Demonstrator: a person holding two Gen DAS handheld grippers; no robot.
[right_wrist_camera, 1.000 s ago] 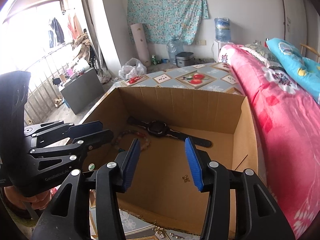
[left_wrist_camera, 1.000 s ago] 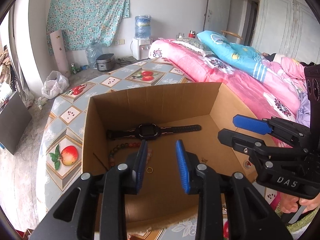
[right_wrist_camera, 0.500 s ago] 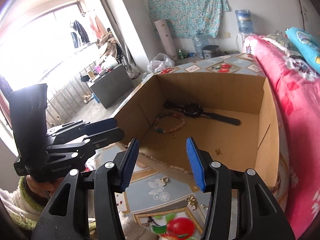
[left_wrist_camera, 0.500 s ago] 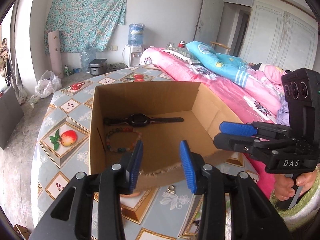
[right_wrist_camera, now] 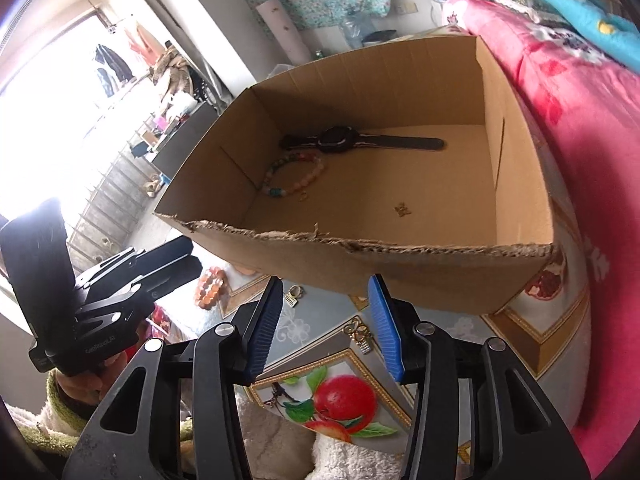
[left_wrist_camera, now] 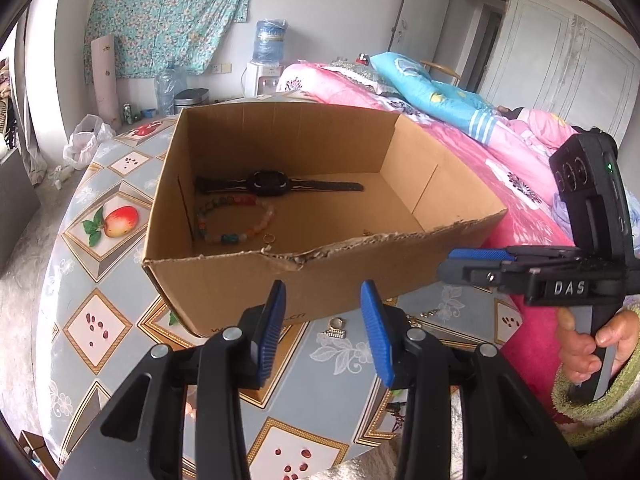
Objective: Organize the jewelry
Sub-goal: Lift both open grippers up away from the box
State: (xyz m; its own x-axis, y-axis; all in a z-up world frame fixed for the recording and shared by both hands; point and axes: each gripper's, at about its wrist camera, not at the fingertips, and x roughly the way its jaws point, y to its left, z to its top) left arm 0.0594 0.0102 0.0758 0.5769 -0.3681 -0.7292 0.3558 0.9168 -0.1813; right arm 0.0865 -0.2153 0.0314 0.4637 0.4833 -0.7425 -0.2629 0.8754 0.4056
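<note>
left gripper point(left_wrist_camera: 322, 330): released, empty, ring point(left_wrist_camera: 337, 323) just beyond its tips | box point(left_wrist_camera: 320, 272): watch point(left_wrist_camera: 268, 183), beads point(left_wrist_camera: 234, 220) inside | right gripper point(right_wrist_camera: 326, 330): closing, nothing between jaws, clasp point(right_wrist_camera: 358, 332) on table point(left_wrist_camera: 92, 300) by right finger

Box point(left_wrist_camera: 304, 280): open brown cardboard, torn front rim, standing on the table, holding a black watch point(left_wrist_camera: 272, 183) laid flat with strap stretched along the back wall, a multicoloured bead bracelet point(left_wrist_camera: 234, 218) flat in a loop just in front of it, a small gold ring point(left_wrist_camera: 269, 237) just beside the bracelet, and a tiny gold piece point(right_wrist_camera: 402, 209) apart on the floor toward the right. On the table in front of the box: an orange bead bracelet point(right_wrist_camera: 211, 285) to the left, a ring with a small comb-like charm point(left_wrist_camera: 336, 327), and a gold looped piece point(right_wrist_camera: 359, 332).
</note>
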